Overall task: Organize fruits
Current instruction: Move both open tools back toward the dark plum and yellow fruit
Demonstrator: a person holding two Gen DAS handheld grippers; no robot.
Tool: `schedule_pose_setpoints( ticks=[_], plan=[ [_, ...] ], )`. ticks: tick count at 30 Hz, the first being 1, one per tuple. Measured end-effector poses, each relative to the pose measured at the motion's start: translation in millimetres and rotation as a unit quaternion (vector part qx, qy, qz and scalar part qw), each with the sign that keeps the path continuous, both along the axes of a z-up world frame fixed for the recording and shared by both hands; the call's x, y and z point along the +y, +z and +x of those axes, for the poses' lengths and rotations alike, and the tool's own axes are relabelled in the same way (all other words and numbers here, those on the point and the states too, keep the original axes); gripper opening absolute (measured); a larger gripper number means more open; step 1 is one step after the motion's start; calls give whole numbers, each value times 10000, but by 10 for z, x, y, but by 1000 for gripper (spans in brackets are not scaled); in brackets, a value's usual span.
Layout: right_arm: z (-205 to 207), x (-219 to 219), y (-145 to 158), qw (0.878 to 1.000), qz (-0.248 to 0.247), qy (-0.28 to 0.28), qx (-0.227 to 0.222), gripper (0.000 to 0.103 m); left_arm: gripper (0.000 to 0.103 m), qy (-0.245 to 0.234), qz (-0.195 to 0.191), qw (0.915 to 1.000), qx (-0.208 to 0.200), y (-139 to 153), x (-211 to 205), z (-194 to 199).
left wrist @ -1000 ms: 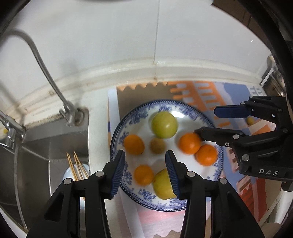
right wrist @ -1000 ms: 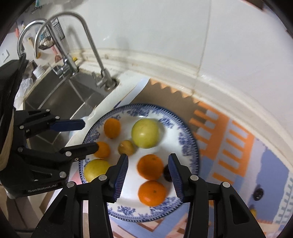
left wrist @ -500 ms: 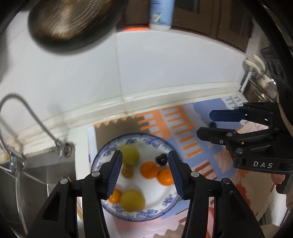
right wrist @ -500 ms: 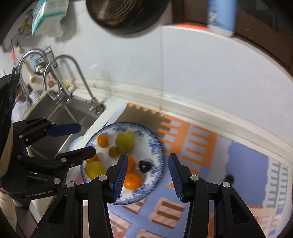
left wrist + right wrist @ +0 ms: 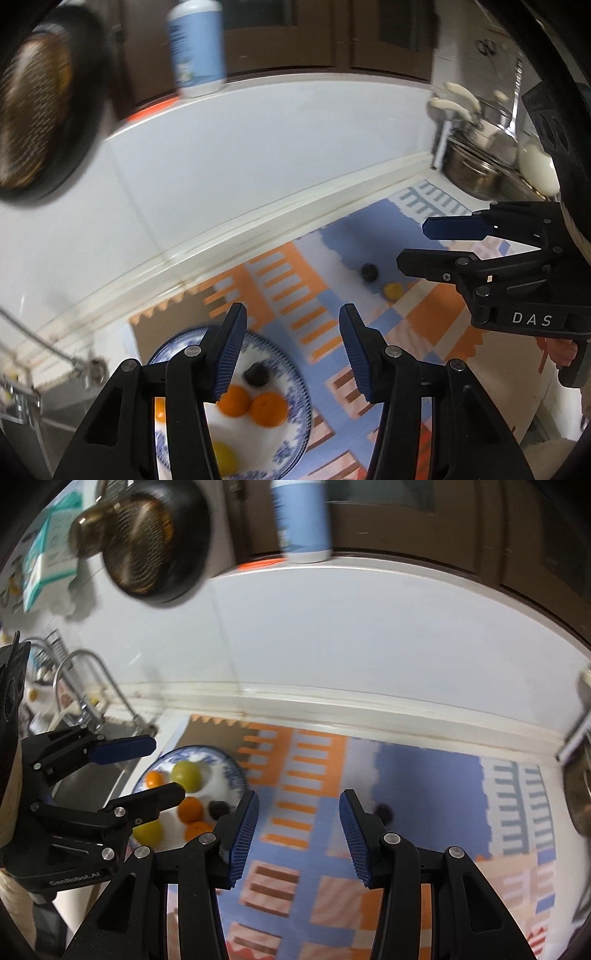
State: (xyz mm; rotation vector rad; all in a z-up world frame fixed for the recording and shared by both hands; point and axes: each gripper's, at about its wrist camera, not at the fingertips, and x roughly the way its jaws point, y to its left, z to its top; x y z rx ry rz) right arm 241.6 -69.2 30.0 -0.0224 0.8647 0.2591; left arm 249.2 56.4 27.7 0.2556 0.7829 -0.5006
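Both tongs (image 5: 291, 349) (image 5: 297, 830) lifted back, spread empty | plate (image 5: 236, 771): oranges (image 5: 269, 408), green fruit (image 5: 186, 775), dark fruit (image 5: 256, 373)

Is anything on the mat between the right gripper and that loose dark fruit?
Nothing visible. The right gripper is open above bare patterned mat; the small dark round fruit lies just right of its right finger, unobstructed.

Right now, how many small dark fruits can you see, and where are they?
2. One dark fruit lies on the blue-patterned plate beside the oranges; the other dark fruit lies off the plate on the patterned mat. More may be hidden.
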Motion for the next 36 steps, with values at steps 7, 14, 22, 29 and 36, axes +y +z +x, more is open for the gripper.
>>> schedule_pose_setpoints(
  ticks=[7, 14, 22, 29, 36],
  plan=[
    [-64, -355, -83, 9988, -98, -473, -33, 47, 51, -624, 342, 9974, -60, -107, -386, 70],
    [-142, -579, -264, 9965, -196, -813, -50, 47, 52, -1223, 604, 9906, -113, -289, -677, 157],
    [-148, -670, -692, 9947, -41, -979, 325, 47, 52, -2037, 973, 9742, 83, -625, -963, 360],
    [-69, -721, -988, 9915, 172, -1150, 585, 47, 52, -2417, 1153, 9633, 168, -861, -1115, 534],
    [24, -750, -1191, 9897, 333, -1208, 687, 47, 52, -2671, 1220, 9553, 346, -1083, -1233, 669]
  ],
)
